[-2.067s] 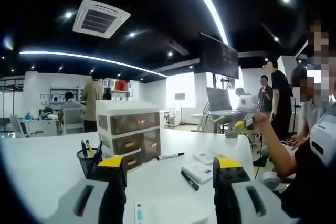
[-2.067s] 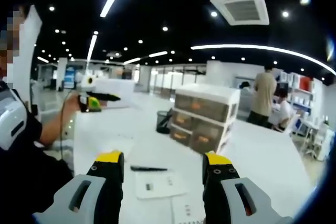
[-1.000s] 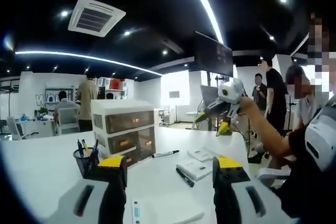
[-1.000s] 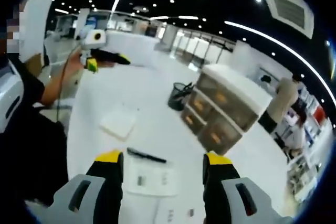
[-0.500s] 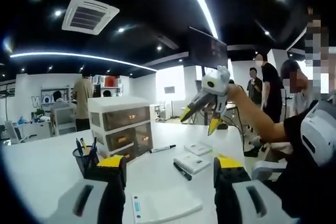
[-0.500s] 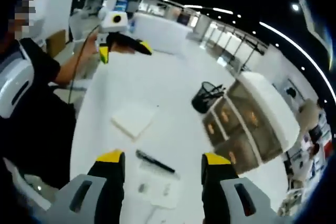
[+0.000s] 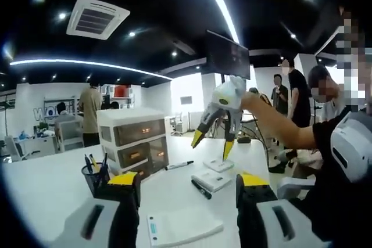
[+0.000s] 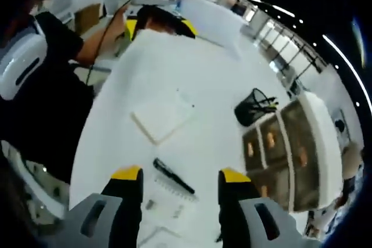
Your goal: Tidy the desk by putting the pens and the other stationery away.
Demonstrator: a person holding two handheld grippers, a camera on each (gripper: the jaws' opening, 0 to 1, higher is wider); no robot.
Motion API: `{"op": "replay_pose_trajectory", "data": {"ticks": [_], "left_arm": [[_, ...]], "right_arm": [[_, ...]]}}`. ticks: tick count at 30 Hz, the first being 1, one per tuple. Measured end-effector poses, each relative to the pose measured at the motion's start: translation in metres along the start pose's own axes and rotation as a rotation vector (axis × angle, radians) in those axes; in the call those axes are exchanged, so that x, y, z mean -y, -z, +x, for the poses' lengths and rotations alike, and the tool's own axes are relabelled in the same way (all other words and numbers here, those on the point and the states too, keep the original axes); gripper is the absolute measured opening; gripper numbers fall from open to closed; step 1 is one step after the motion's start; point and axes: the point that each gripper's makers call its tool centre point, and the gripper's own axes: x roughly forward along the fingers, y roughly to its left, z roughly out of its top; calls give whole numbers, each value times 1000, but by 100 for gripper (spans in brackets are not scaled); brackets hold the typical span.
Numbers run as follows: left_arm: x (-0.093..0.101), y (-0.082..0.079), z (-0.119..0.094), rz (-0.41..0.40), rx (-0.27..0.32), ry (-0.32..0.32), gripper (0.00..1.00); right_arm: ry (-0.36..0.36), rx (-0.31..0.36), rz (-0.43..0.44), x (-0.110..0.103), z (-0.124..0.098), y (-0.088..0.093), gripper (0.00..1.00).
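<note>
The right gripper [image 7: 212,143] hangs open and empty over the black pen [image 8: 173,176] on the white desk [image 8: 174,79]. If it drops crooked, the pen might roll away toward the pad [image 8: 161,119]. The left gripper [image 7: 187,185] is open too. The drawers [image 7: 133,139] and pen cup [image 7: 96,177] stand off to one side, leaving room.
</note>
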Motion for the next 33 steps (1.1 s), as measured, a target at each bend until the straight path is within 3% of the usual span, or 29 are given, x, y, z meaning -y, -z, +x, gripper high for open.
{"op": "replay_pose_trajectory", "data": {"ticks": [9, 17, 23, 33], "left_arm": [[-1, 0, -1, 1, 5, -2, 66], [-3, -1, -3, 4, 11, -12, 65], [-5, -6, -7, 11, 27, -24, 64], [3, 1, -8, -2, -1, 17, 64]], "right_arm": [[-66, -127, -115, -6, 29, 7, 44], [-108, -202, -123, -12, 58, 16, 33], [-163, -273, -127, -13, 71, 28, 31], [-205, -288, -171, -8, 81, 37, 25]]}}
